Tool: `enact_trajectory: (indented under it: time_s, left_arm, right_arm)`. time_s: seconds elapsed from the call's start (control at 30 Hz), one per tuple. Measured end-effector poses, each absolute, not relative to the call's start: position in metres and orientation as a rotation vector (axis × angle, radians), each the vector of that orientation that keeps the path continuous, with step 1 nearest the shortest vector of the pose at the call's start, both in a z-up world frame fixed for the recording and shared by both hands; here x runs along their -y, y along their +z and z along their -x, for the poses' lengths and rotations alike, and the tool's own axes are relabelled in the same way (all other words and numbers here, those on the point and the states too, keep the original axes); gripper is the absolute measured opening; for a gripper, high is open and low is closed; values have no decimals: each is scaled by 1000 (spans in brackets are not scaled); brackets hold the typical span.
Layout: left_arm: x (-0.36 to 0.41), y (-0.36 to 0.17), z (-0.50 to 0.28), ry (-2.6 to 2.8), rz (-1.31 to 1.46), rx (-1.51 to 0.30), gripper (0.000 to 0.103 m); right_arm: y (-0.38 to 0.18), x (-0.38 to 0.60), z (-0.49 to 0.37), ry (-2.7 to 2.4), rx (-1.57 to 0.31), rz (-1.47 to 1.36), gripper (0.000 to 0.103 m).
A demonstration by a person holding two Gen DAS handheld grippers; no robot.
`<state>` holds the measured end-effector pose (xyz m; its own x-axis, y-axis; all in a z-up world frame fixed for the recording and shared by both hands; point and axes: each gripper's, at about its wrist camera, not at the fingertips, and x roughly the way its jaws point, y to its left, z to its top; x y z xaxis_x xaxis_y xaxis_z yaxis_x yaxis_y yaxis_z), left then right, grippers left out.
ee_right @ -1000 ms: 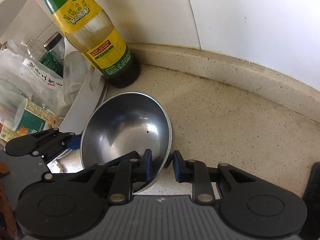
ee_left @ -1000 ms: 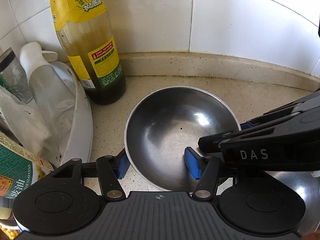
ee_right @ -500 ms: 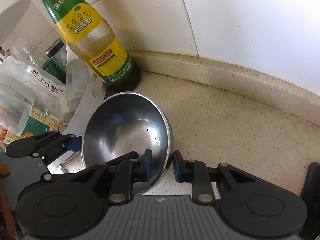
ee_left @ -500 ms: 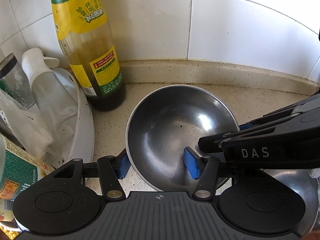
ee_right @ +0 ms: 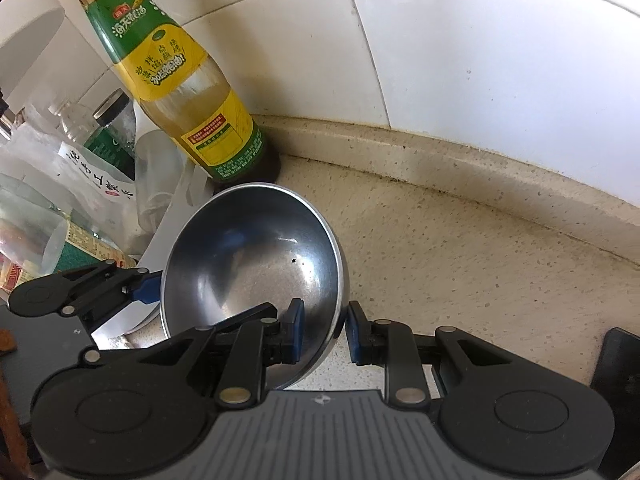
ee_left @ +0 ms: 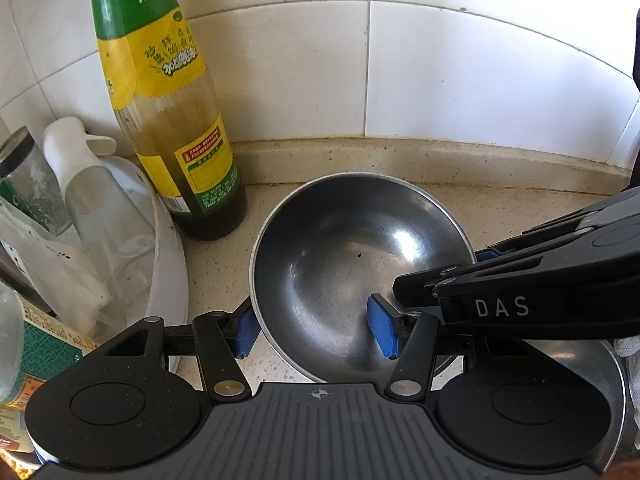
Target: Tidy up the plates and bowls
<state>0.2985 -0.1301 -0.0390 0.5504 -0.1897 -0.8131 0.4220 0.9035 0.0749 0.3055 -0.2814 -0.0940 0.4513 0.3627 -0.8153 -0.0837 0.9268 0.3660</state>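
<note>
Steel bowl sits tilted at the back of the worktop, just in front of the tiled wall, rim lifted toward the cameras. Both claws are on it at once. The right claw straddles the near right rim: one blue pad inside the bowl, one outside, rim between them with a sliver of gap visible on the outer side, so narrowed around the rim but whether it is truly pinching I cannot tell. The left claw is spread wide, one pad outside the left rim and touching or almost touching it, the other pad well inside the bowl; not clamped on anything.

Key relation: bowl lies straight ahead of both claws, the right one nearer to a real hold (it owns the rim). Round, so no long axis; what matters is the tilt, with the opening facing back toward the claws.

Room: the sauce bottle stands just left-behind the bowl, near its rim, and a white dish of clutter sits just left. The wall curb closes off the back. Open worktop lies to the right and front. Another steel rim shows low right in the left view, likely a second bowl. Judging from this, lifting up and right is the clear path; swinging left risks knocking the bottle.
</note>
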Motion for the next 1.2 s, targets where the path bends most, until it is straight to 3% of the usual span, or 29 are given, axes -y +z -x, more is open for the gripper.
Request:
enact_trajectory:
  time_s: [1.2]
  left_arm:
    - [146,30,-225,-497,-325,-775,68]
  right_arm:
    - [-18,296,-221,180,-957,-277,26]
